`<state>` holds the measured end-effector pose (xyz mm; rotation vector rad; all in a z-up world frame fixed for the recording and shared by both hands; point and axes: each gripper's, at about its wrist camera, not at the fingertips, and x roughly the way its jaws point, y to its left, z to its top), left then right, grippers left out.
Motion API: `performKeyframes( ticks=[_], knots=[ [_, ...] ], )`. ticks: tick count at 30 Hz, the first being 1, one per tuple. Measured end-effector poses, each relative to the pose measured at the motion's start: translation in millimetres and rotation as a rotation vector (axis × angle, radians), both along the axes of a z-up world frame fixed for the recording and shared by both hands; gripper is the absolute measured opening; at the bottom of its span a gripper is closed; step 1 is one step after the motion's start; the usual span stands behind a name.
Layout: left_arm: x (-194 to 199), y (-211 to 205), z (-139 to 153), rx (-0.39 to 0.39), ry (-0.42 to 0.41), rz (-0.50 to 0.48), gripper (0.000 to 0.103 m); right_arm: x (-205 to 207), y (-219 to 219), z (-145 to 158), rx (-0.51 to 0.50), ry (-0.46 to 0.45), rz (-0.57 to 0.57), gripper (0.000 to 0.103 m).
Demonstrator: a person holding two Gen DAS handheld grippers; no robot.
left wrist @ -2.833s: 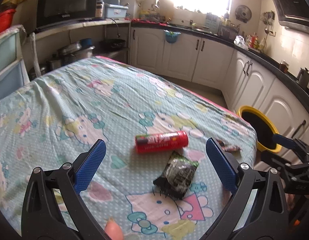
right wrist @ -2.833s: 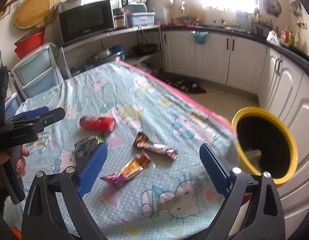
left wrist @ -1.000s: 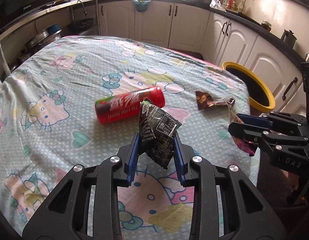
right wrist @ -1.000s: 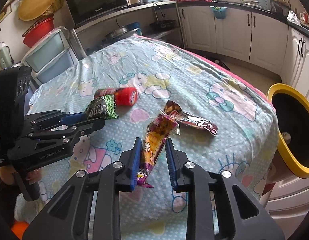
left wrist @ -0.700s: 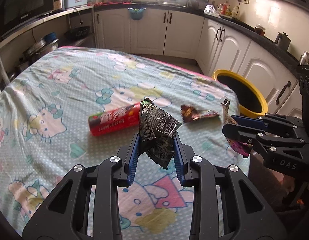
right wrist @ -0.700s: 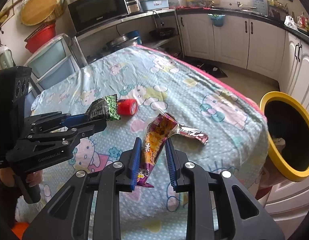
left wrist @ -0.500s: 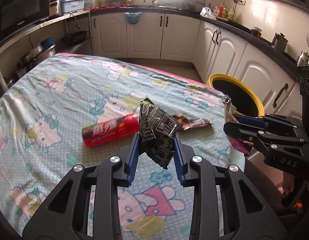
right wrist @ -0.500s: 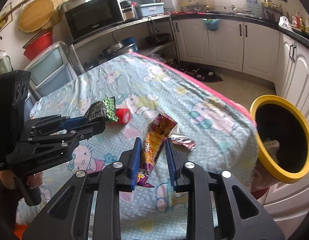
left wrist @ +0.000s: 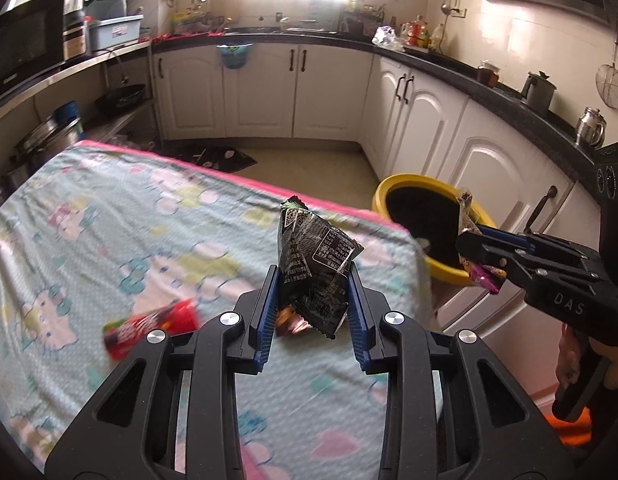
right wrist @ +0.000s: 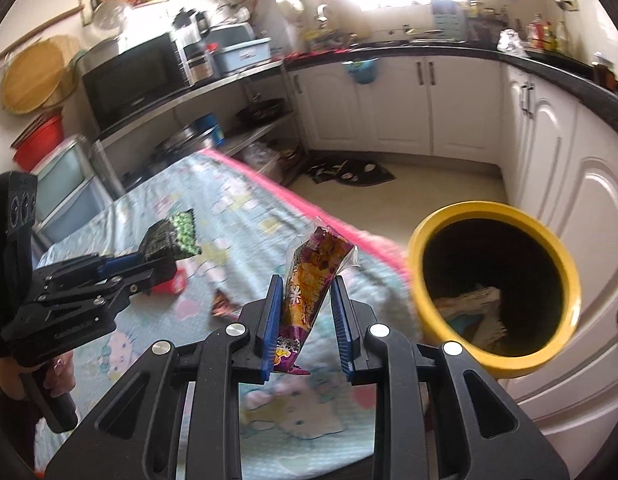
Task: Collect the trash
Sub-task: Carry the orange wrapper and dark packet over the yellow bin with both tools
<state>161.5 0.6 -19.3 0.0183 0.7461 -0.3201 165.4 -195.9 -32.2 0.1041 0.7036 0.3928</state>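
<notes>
Both hands have lifted up off the table [left wrist: 89, 216] and swung toward the yellow bin [right wrist: 495, 288], which looks much bigger and closer than it did a second ago. The left gripper [left wrist: 313, 300] is squeezed tight on a black snack bag [left wrist: 315, 264], and the bag stands up between its blue fingers [left wrist: 265, 312]. The right gripper [right wrist: 307, 320] is squeezed tight on a purple and orange wrapper [right wrist: 309, 280], which pokes up the same way. Neither grip has changed; the bags sit just as they did. In the left view the right gripper is now right at the rim of the bin, so I think its wrapper will go in first, with the black bag next. Some trash is already down in the bin. Two things are left on the table: a red can [left wrist: 151, 326] lying on its side, and a small brown wrapper [right wrist: 225, 304]. That one is partly hidden, so it is hard to see well. Those two will need another trip.
</notes>
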Motion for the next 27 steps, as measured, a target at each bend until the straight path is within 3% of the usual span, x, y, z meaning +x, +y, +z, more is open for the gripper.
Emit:
performKeyframes(
  ticks=[14,27],
  knots=[
    [33.8,-69.4,24.2,-0.073,-0.058,-0.06,0.025,12.4,-81.4,13.0,0.018,-0.06,-0.213,0.024],
    [60.8,-122.3,31.6,-0.146,-0.052,-0.12,0.026,22.0,-127.8,5.2,0.004,-0.074,-0.337,0.024]
  ],
)
